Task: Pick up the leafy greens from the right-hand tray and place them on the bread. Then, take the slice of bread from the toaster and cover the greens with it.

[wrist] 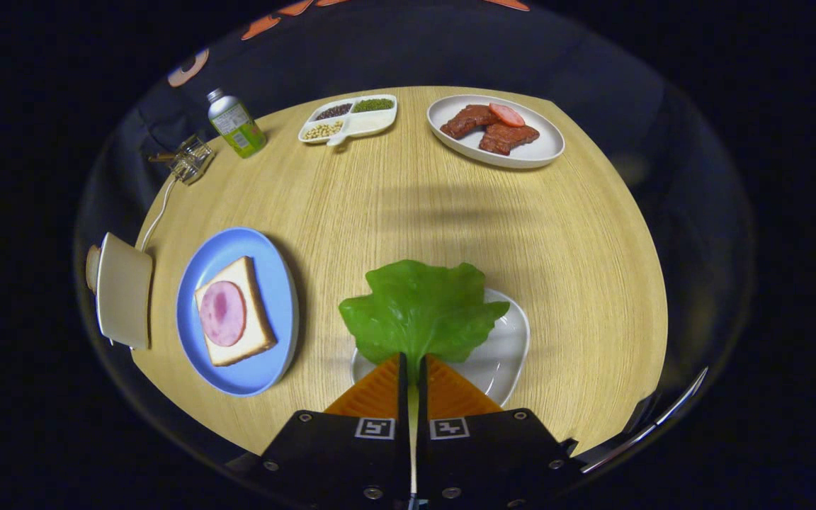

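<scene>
My gripper (412, 363) is shut on the stem of a green lettuce leaf (418, 315), which fans out just ahead of the fingertips. The leaf hangs over a white tray (503, 347) that lies under and beyond the fingers. To the left, a blue plate (266, 283) holds a slice of bread (252, 312) topped with a round pink slice of ham (222, 313). Further left stands a cream toaster (123, 290) with a slice of bread (92, 269) showing at its far side.
At the back of the round wooden table (408, 205) are a white plate with brown meat pieces (496, 129), a divided dish of beans (348, 118), a green bottle (236, 124) and a small glass container (192, 157). A white cord (159, 212) runs from the toaster.
</scene>
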Demonstrator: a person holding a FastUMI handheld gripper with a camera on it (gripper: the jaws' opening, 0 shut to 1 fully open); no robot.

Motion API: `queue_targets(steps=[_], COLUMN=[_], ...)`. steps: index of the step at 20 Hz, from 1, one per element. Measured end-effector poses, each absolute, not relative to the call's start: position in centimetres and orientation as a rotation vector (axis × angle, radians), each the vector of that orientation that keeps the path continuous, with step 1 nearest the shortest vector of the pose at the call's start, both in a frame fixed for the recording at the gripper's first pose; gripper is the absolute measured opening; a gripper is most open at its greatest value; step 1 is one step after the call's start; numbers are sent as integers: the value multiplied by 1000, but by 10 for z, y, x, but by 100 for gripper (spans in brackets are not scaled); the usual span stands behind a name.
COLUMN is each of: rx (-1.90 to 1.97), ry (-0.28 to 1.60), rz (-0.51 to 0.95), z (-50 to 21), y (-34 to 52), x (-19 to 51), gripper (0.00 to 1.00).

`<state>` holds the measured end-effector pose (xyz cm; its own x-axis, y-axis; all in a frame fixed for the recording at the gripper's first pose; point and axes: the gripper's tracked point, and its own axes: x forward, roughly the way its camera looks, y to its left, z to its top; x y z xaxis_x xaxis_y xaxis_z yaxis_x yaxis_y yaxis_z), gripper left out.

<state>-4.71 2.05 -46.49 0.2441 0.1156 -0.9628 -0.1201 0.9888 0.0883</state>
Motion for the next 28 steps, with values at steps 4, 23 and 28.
queue_targets(steps=[4, 23, 28], rx=[-13, -152, -170], ry=[1264, 1300, 1303], rz=[237, 507, 488], z=[-436, -442, -443], y=[54, 208, 213], x=[-40, -48, -43], gripper=[4, 7, 26])
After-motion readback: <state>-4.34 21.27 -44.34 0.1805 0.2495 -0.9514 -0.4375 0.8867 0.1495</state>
